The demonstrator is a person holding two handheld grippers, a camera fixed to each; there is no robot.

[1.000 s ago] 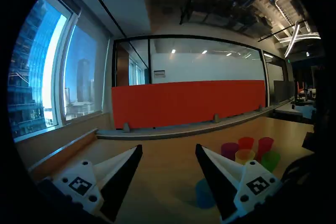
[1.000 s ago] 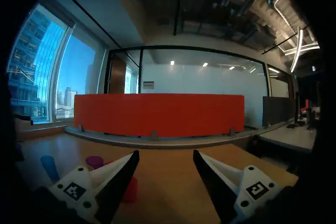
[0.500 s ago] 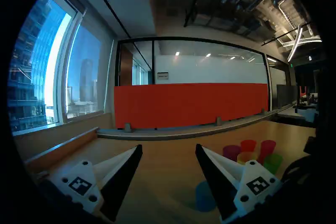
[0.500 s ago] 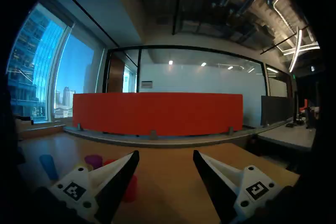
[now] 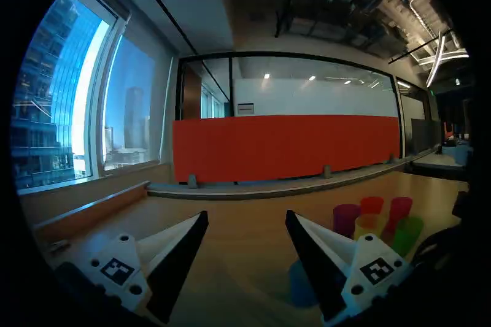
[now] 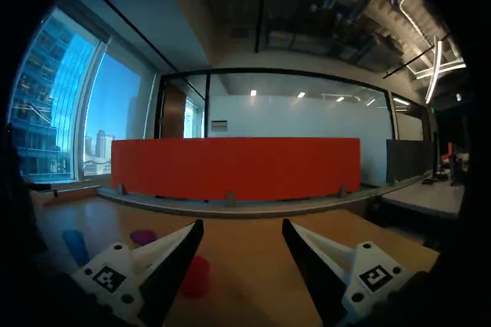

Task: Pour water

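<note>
- Left gripper view: left gripper (image 5: 245, 213) low over the wooden table (image 5: 245, 250), fingers spread wide, gripping nothing.
- Bunch of upright cups packed close together on the table at around 4 o'clock: purple cup (image 5: 345, 218), orange cup (image 5: 371, 204), pink cup (image 5: 400, 209), yellow cup (image 5: 368, 225), green cup (image 5: 408, 235).
- Blue cup (image 5: 297, 281) off on its own at 5 o'clock, nearer than the bunch and partly hidden behind the finger on that side.
- No way to tell from here whether any of them has water inside.
- Orange partition (image 5: 285, 146) along the far edge of the table at 12 o'clock, big windows (image 5: 61, 118) at 9 o'clock.
- Right gripper view: right gripper (image 6: 242, 223) wide open too, nothing between the fingers, same table underneath.
- Over on that side: blue cup at 8 o'clock, purple cup a bit further in at about 7 o'clock, and a reddish cup (image 6: 196, 275) tucked right by the inner edge of the 7 o'clock finger, partly covered by it.
- Both grippers well apart from every cup, touching none.
</note>
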